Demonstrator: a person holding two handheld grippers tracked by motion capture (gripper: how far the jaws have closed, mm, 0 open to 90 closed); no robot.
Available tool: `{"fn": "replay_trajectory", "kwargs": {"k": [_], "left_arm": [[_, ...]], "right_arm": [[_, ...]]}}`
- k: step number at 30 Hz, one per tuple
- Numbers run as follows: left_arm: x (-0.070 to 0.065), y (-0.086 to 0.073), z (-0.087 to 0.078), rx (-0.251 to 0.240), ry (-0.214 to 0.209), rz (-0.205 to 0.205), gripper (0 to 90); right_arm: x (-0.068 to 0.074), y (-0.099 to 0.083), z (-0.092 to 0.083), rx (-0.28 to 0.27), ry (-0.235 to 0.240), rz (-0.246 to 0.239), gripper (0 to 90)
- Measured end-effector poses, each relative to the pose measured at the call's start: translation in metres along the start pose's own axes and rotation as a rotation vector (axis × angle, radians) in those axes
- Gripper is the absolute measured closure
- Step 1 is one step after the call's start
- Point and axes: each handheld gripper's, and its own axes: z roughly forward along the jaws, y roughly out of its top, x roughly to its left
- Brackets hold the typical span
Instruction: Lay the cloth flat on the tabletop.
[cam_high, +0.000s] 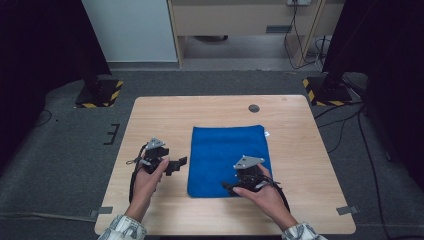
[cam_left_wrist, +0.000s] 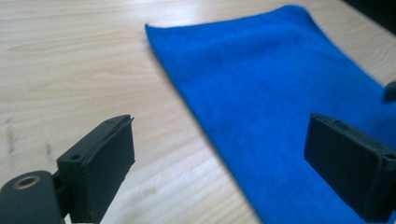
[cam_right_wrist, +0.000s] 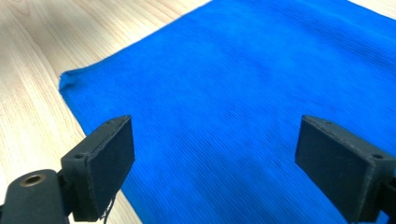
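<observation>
1. State: one blue cloth (cam_high: 229, 160) lies flat on the tabletop (cam_high: 150, 115), folded to a neat rectangle, right of centre and near the front edge. A small white tag (cam_high: 267, 133) shows at its far right corner.
2. Left tool (cam_high: 176, 164): jaws spread wide, nothing between them. It hovers just beside the cloth's left edge, over bare wood. In the left gripper view (cam_left_wrist: 219, 154) the cloth edge runs between the jaws, untouched.
3. Right tool (cam_high: 229, 188): jaws spread wide, nothing pinched. It sits over the cloth's near right corner. In the right gripper view (cam_right_wrist: 215, 158) the pads stand apart above the fabric.
4. Risk A: a low jaw could catch the near edge if either hand drifts across the cloth. This would rumple or unfold the top layer. Cause: the right tool is very close to the fabric.
5. Risk B: a pinch taken now might grab one layer instead of all. Cause: the fold edges lie stacked and are hard to tell apart from above.
6. Risk C: a trailing cable (cam_high: 134, 175) could drag over the cloth on a sweep. Judged minor.
7. Count: cloth, one. Tools, two. Hands, two. Tabletop, one, with one dark round port (cam_high: 254, 108) at the far side. Floor stands with striped bases (cam_high: 97, 95), two.
</observation>
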Motion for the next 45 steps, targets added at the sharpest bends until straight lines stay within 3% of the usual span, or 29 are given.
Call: {"fn": "replay_trajectory", "kwargs": {"k": [4, 9, 12, 16, 19, 21, 26, 32, 35, 37, 40, 45], "left_arm": [[-0.004, 0.017, 0.010, 0.021, 0.007, 0.056, 8.3], [-0.012, 0.036, 0.024, 0.056, -0.010, 0.155, 8.5], [-0.016, 0.045, 0.031, 0.054, -0.031, 0.165, 8.9], [-0.019, 0.055, 0.034, 0.026, -0.050, 0.142, 9.5], [-0.020, 0.061, 0.032, 0.028, -0.019, 0.160, 9.6], [-0.021, 0.065, 0.030, 0.012, 0.000, 0.145, 10.4], [-0.026, 0.061, 0.031, 0.009, -0.010, 0.144, 11.2], [-0.027, 0.061, 0.030, -0.006, -0.002, 0.149, 12.4], [-0.025, 0.062, 0.031, -0.004, 0.016, 0.158, 13.1], [-0.023, 0.063, 0.032, 0.003, 0.017, 0.151, 13.1], [-0.021, 0.063, 0.032, -0.002, 0.027, 0.142, 13.1], [-0.020, 0.065, 0.026, -0.017, 0.031, 0.139, 13.2]], "right_arm": [[0.007, 0.005, 0.006, -0.014, 0.045, 0.010, 10.6], [0.021, 0.012, 0.012, 0.008, 0.072, -0.036, 18.0], [0.029, 0.013, 0.019, 0.019, 0.095, -0.054, 21.5], [0.040, 0.014, 0.027, 0.033, 0.117, -0.079, 24.5], [0.047, 0.015, 0.029, 0.020, 0.123, -0.088, 26.8], [0.053, 0.016, 0.031, 0.012, 0.131, -0.093, 29.9], [0.068, 0.016, 0.035, -0.007, 0.177, -0.118, 34.6], [0.074, 0.016, 0.036, 0.018, 0.167, -0.152, 35.2], [0.076, 0.016, 0.038, 0.035, 0.164, -0.154, 35.2], [0.078, 0.017, 0.040, 0.045, 0.137, -0.146, 35.0], [0.080, 0.019, 0.040, 0.033, 0.156, -0.133, 34.8], [0.086, 0.023, 0.037, 0.026, 0.151, -0.169, 49.7]]}}
